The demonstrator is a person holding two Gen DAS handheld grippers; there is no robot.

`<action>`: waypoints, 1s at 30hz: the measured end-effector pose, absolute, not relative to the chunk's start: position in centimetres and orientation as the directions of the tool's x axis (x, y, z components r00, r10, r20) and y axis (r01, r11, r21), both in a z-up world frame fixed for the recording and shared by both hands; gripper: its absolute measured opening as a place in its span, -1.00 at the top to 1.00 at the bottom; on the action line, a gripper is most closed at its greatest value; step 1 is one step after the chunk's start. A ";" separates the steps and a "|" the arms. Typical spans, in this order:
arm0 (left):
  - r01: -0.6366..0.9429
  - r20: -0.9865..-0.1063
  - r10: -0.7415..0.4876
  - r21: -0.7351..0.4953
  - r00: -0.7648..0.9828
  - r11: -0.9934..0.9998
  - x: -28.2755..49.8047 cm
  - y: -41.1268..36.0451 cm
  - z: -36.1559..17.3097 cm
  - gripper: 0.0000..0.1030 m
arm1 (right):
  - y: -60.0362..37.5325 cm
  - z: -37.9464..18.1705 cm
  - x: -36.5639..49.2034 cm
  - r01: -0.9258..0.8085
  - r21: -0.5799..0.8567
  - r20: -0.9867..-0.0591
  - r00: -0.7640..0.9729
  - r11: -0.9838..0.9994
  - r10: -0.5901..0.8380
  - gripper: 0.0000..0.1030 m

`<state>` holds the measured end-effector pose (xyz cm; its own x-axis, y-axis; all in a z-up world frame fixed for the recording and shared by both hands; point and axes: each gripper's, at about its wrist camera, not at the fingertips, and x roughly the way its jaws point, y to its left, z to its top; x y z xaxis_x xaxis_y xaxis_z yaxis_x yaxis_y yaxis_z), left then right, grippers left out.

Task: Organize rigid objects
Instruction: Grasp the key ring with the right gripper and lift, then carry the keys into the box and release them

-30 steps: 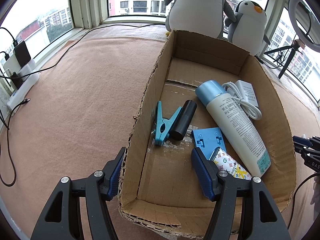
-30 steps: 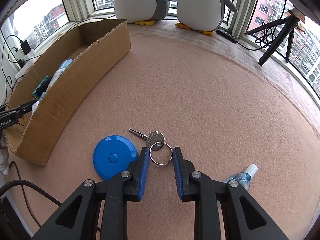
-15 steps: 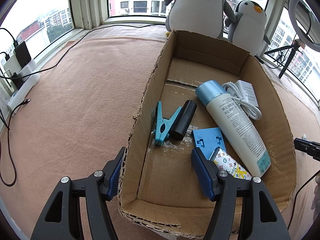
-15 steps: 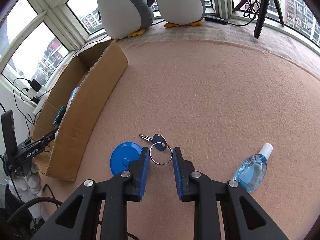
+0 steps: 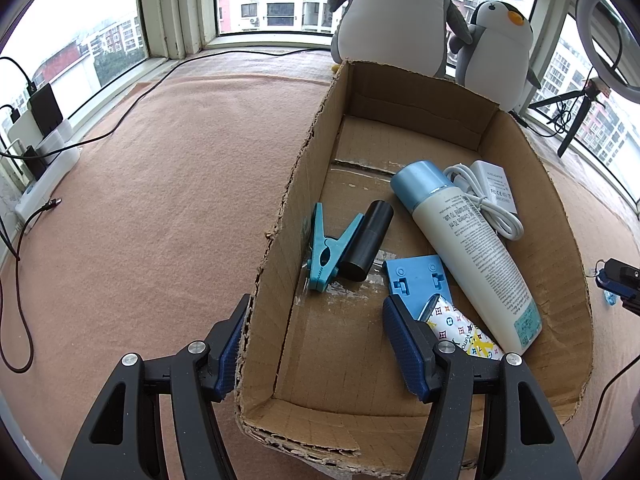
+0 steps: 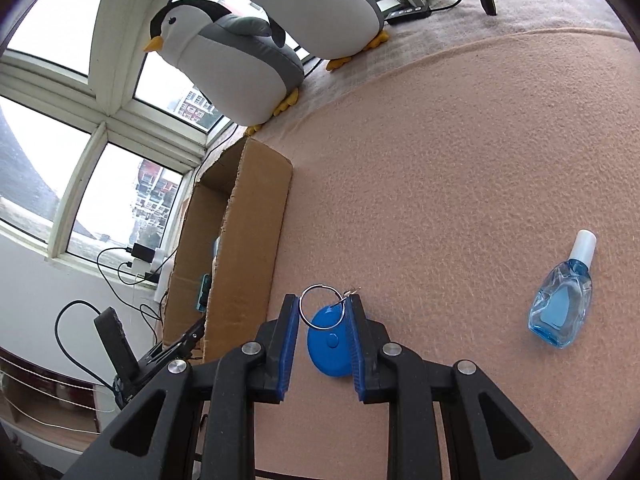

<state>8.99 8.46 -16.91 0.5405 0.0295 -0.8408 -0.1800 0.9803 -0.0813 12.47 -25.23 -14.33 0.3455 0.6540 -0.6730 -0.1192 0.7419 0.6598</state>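
Ahead of the left tool sits a matt corrugated cardboard box (image 5: 496,148) with torn, rough edges, on fuzzy pink cloth (image 5: 168,184). Between the right tool's (image 6: 323,312) ribbed blue pads (image 6: 289,344) hangs a shiny metal key ring (image 6: 322,305); to its right lies a glossy clear plastic bottle (image 6: 562,308).

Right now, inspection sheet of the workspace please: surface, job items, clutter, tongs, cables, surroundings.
Surface: pink carpet, bare patches in both views.
Job's things: cardboard box holds a teal clip, black cylinder, lotion bottle, white charger, blue plastic piece and patterned item. Outside it: key ring, blue disc, small blue bottle.
Clutter: nothing seen.
Tongs: left tongs open, straddling the box's left wall; right tongs closed on the key ring, lifted above the disc.
Cables: black cable across the carpet; power strip at the sill.
Surroundings: windows, two plush penguins, tripod.
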 end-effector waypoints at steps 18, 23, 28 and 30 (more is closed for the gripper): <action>-0.180 -0.841 0.029 -0.082 0.541 0.980 9.0 8.5 -16.9 -0.31 | -17.6 -6.8 15.4 -0.345 0.573 -0.634 0.388 0.743 0.669 0.59; -0.180 -0.840 0.028 -0.083 0.542 0.980 9.0 8.4 -16.9 -0.31 | -14.2 -5.5 15.6 -0.418 0.532 -0.636 0.378 0.736 0.673 0.59; -0.181 -0.839 0.027 -0.085 0.543 0.980 9.0 8.4 -16.8 -0.31 | -11.2 -5.3 15.6 -0.461 0.502 -0.646 0.363 0.732 0.672 0.59; -0.180 -0.839 0.028 -0.085 0.543 0.980 9.0 8.4 -16.8 -0.31 | -10.3 -5.4 15.6 -0.473 0.492 -0.651 0.359 0.731 0.669 0.59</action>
<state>8.97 8.42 -16.82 0.5434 0.0277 -0.8390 -0.1805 0.9799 -0.0845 15.62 -10.34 -5.38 0.3586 0.6691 -0.6509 -0.4726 0.7315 0.4916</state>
